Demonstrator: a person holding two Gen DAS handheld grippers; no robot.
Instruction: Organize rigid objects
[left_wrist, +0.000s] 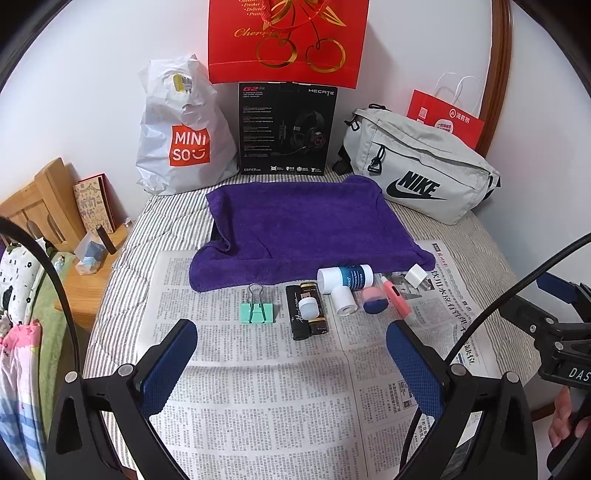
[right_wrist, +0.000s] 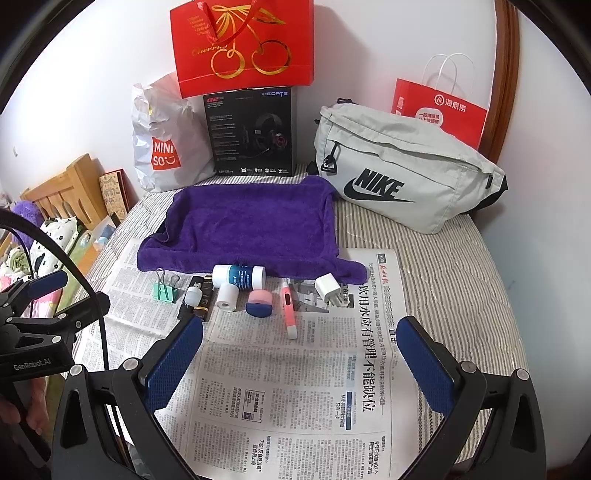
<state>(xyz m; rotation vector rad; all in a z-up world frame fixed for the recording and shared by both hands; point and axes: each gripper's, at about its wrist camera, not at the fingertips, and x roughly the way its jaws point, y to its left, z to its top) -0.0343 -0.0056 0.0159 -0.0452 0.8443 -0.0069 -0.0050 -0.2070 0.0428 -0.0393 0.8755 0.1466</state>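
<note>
Both grippers hover spread wide and empty over the printed newspaper sheet (left_wrist: 258, 387): left gripper (left_wrist: 291, 354), right gripper (right_wrist: 303, 350). The small items, mint-green metal binder clip (left_wrist: 256, 312) to white plastic charger plug (right_wrist: 327, 289), lie in a row just before the purple terry towel (left_wrist: 306, 229). Nothing is picked yet, I'd say; next comes lowering onto one piece.

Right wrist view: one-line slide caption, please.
Open right gripper hovers over newspaper facing a row of small items, binder clip to white charger plug, before a purple towel.
</note>
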